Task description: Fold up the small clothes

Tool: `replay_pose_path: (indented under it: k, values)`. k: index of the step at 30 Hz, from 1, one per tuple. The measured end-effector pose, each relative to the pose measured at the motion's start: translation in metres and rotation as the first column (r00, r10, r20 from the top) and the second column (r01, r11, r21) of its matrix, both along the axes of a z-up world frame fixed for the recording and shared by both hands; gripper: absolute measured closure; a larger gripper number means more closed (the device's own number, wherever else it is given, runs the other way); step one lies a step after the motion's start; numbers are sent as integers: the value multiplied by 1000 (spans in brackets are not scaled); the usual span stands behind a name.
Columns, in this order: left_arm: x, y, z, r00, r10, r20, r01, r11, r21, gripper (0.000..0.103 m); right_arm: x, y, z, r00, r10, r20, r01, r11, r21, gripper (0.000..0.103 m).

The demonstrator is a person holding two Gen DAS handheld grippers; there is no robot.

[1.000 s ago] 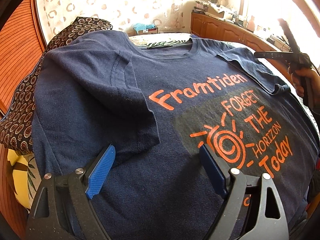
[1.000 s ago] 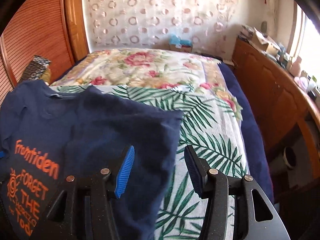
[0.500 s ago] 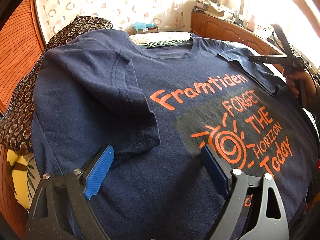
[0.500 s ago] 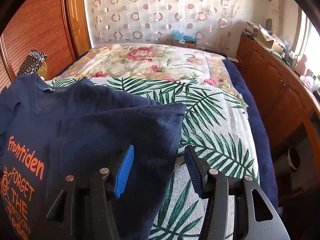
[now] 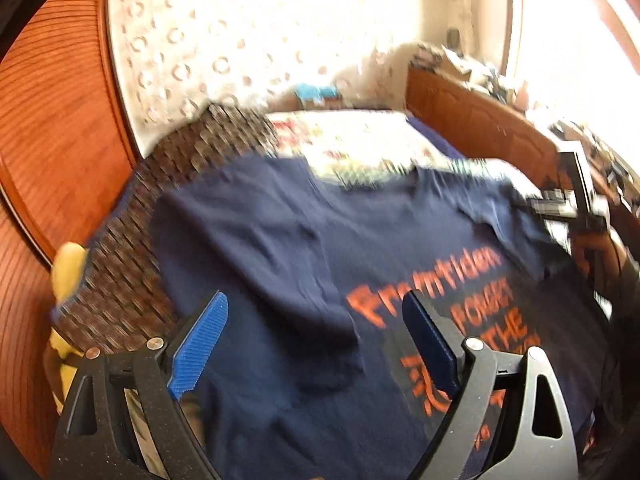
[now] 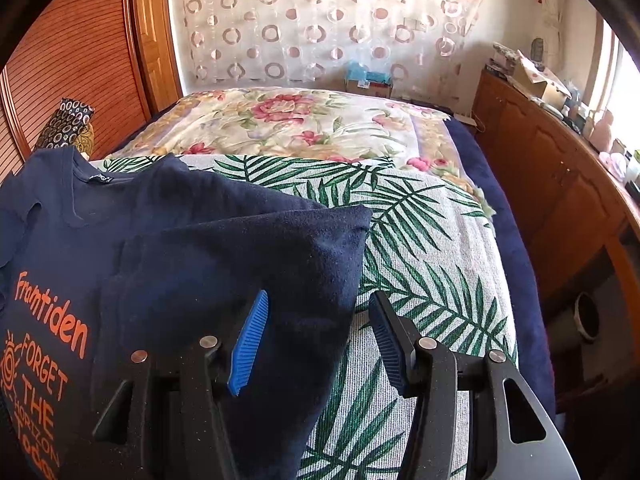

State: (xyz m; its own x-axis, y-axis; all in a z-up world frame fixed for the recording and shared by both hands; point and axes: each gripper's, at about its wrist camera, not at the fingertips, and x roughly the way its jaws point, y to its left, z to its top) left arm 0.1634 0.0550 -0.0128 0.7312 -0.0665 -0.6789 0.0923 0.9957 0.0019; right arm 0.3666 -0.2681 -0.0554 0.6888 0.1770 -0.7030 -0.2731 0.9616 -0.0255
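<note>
A navy T-shirt [image 5: 280, 264] with orange lettering lies face up on the bed, its left sleeve folded in over the chest. My left gripper [image 5: 316, 304] hovers above that sleeve, wide open and holding nothing; this view is blurred. In the right wrist view the shirt's [image 6: 168, 264] right side is folded inward and ends in a corner on the palm-leaf cover. My right gripper [image 6: 319, 298] stands open above that folded edge, its left finger over the cloth and its right finger over the cover, with no pad pressing on the fabric.
The bed carries a palm-leaf cover [image 6: 432, 248] and a floral blanket [image 6: 288, 120] beyond it. A patterned cushion [image 5: 168, 184] lies at the shirt's left, against the wooden slatted wall [image 5: 52, 128]. A wooden cabinet [image 6: 560, 184] with clutter runs along the right. A hand [image 5: 596, 248] holds the right gripper.
The left gripper has lifted away from the shirt, so the shirt sits lower in its view and more wall shows. The right gripper has barely moved; both stay open.
</note>
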Motion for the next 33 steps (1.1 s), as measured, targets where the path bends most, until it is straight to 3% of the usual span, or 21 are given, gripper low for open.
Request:
replay_pose_path:
  k: [3, 7, 16, 22, 24, 26, 31, 33]
  values:
    - [15, 21, 11, 997, 73, 33, -74, 996, 56, 13, 0, -1, 0, 1000, 1, -4, -1, 1000, 9, 48]
    - [42, 60, 16, 993, 115, 29, -116, 993, 34, 13, 0, -2, 1, 1000, 2, -4, -2, 1000, 10, 48]
    - [79, 110, -7, 981, 194, -7, -193, 979, 71, 14, 0, -2, 1, 1000, 2, -5, -2, 1000, 9, 48]
    - [85, 119, -20, 980, 194, -50, -188, 977, 102, 15, 0, -2, 1, 1000, 2, -2, -2, 1000, -3, 48]
    - [88, 121, -24, 982, 177, -64, -172, 982, 81, 31, 0, -1, 1, 1000, 2, -3, -2, 1000, 0, 48]
    - [93, 119, -25, 987, 144, -74, -140, 989, 56, 40, 0, -2, 1, 1000, 2, -4, -2, 1000, 2, 48]
    - [103, 110, -21, 992, 100, -79, -101, 995, -8, 41, 1, -2, 1, 1000, 2, -4, -2, 1000, 3, 48]
    - [109, 103, -21, 992, 92, -82, -93, 996, -1, 41, 1, -2, 1, 1000, 2, -4, -2, 1000, 3, 48]
